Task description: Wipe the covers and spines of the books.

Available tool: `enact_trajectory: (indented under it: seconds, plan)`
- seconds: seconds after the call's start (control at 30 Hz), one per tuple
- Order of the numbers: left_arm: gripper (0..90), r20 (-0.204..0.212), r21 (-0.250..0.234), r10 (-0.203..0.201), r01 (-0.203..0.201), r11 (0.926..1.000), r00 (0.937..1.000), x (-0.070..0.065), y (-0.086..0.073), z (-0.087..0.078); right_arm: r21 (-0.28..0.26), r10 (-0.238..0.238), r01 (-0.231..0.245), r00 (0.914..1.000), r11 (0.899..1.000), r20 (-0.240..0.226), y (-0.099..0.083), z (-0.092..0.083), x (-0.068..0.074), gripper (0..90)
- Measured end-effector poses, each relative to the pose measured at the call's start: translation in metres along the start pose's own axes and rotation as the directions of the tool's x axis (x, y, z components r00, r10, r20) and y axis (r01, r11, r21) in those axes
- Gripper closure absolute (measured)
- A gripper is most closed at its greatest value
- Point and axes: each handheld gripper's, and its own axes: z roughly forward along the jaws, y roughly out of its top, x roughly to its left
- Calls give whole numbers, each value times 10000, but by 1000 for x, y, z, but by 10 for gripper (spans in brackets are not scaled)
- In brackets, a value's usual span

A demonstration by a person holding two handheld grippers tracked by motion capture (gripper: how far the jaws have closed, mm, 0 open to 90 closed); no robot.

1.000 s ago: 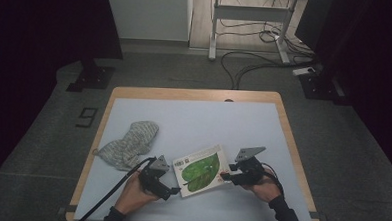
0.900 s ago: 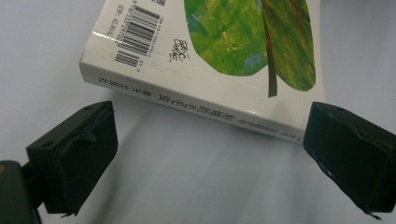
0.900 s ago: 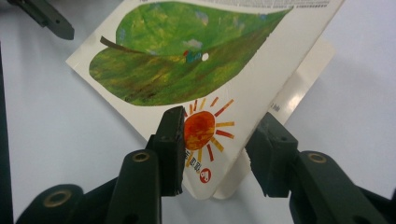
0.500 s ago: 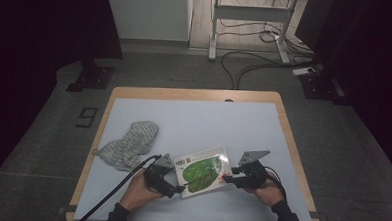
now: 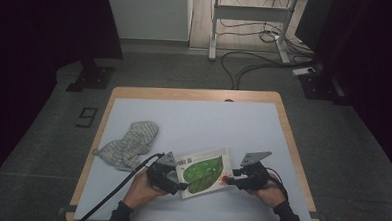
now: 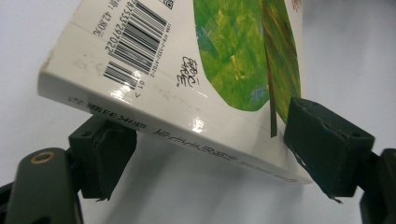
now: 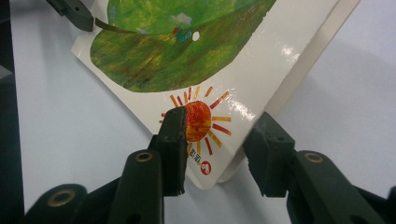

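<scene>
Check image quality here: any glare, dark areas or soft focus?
High view: surroundings very dark, table evenly lit, book small but legible. Left gripper view: sharp barcode, a small glare spot near the book's spine. Right gripper view: glossy highlights on the cover beside the sun, near claw slightly soft.

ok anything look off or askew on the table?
The white picture book with the green leaf cover sits skewed to the table edge, its spine end lifted off the pale blue tabletop between the left tool jaws. The grey knitted mitten lies crumpled at the left. No damage visible.
</scene>
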Motion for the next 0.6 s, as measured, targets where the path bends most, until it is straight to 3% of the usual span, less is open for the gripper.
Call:
enact_trajectory:
  seconds: [0.17,0.23,0.4,0.6]
  plan:
    - [202,-28,20,-119,119,9999,9999,1,2,-1,-41,-3,3,10000,10000,94,2,-1,-2,502]
    - [230,-55,-54,-114,113,9999,9999,1,3,-3,-5,142,-142,9991,9999,388,3,0,-3,454]
    - [280,-28,-108,-157,156,9998,9999,2,5,-6,-136,906,-900,9945,9958,531,8,6,-11,336]
    - [349,91,-216,-241,243,9995,9997,5,9,-10,-306,1567,-1560,9874,9873,221,15,13,-21,329]
